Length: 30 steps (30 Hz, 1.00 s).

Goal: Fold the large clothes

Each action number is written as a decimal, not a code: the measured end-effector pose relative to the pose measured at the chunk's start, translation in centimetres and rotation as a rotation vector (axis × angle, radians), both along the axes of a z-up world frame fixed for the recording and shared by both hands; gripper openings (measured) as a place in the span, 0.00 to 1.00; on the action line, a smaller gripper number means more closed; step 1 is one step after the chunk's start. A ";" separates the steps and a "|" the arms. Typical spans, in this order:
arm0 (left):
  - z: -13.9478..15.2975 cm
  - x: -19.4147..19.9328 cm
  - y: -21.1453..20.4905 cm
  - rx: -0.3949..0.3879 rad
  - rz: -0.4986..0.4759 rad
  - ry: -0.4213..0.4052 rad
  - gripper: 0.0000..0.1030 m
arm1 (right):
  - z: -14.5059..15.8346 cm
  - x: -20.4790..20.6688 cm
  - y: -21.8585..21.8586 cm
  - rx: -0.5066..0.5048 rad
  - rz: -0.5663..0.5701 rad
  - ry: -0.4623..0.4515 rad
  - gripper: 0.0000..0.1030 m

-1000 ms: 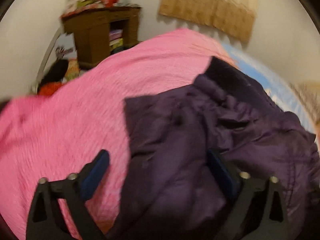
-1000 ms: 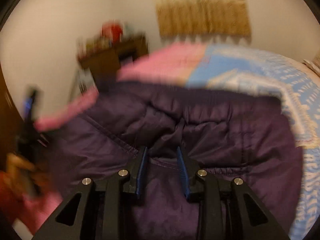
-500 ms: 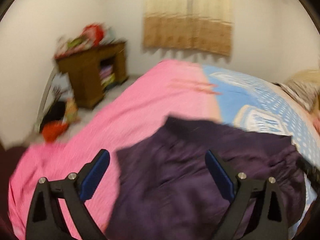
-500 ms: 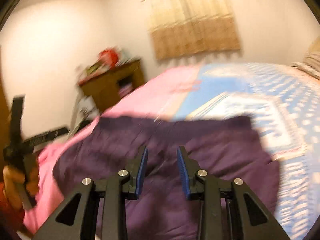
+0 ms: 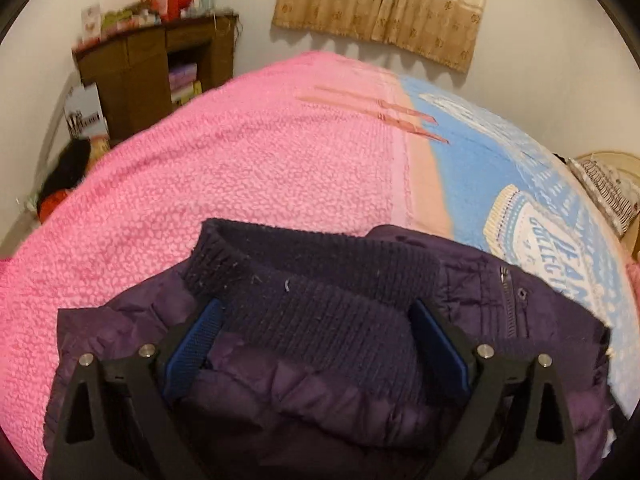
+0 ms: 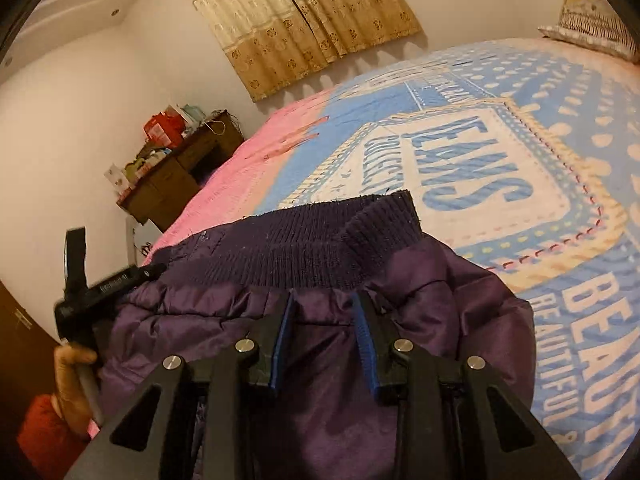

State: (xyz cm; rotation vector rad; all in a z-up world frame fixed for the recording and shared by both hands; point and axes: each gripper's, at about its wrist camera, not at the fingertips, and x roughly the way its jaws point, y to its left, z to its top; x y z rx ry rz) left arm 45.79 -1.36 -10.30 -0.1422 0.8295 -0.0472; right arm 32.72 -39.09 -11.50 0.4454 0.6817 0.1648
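A dark purple puffer jacket (image 5: 500,300) with a navy ribbed knit hem (image 5: 320,312) lies bunched at the near edge of the bed. My left gripper (image 5: 316,320) stands open and wide, with the knit hem heaped between its blue pads. In the right wrist view the jacket (image 6: 440,300) fills the foreground, its knit hem (image 6: 312,240) just ahead of the fingers. My right gripper (image 6: 324,300) is shut on a puckered fold of the purple shell. At the left edge of that view a hand (image 6: 72,364) holds the other gripper beside the jacket's corner.
The bed carries a pink knitted blanket (image 5: 240,184) on the left and a blue printed spread (image 6: 520,160) on the right. A cluttered wooden cabinet (image 5: 152,72) stands by the far wall under a curtain (image 5: 384,4). A pillow (image 6: 592,28) lies far right.
Both grippers swept across the bed and the right one rolled. The jacket, spread out a second ago, is now bunched close, with its knit hem on top between the left jaws.
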 end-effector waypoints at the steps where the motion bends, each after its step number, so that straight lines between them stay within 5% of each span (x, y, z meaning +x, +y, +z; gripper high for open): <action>1: 0.1 0.1 -0.9 0.000 0.000 -0.005 0.96 | -0.1 0.0 0.0 0.007 -0.001 -0.004 0.30; 7: 0.1 0.1 -2.5 0.026 0.002 0.011 0.98 | 0.5 0.7 1.5 -0.041 -0.016 -0.008 0.30; 11: 2.1 -1.8 -2.0 0.031 -0.078 0.047 0.90 | 1.2 -0.2 2.2 -0.081 -0.021 -0.006 0.30; 17: 7.2 -11.1 6.2 -0.027 -0.065 -0.119 1.00 | 2.6 -0.8 3.2 -0.172 -0.076 0.041 0.31; 20: 6.2 -13.4 10.5 -0.041 0.012 -0.103 1.00 | 5.9 -3.4 5.8 -0.191 -0.119 -0.075 0.30; 22: 5.1 -13.9 12.0 -0.092 0.033 -0.084 1.00 | 7.5 -3.9 9.0 -0.181 -0.022 -0.126 0.11; 25: 2.6 -13.6 12.3 -0.203 0.029 -0.005 1.00 | 8.5 -3.4 15.3 -0.242 0.130 -0.126 0.08; 28: 0.5 -12.8 11.1 -0.256 0.021 0.036 1.00 | 7.2 -2.0 18.7 -0.256 0.173 -0.108 0.08; 30: -1.1 -12.1 10.3 -0.307 0.005 0.087 1.00 | 3.3 0.4 19.6 -0.251 0.190 0.011 0.07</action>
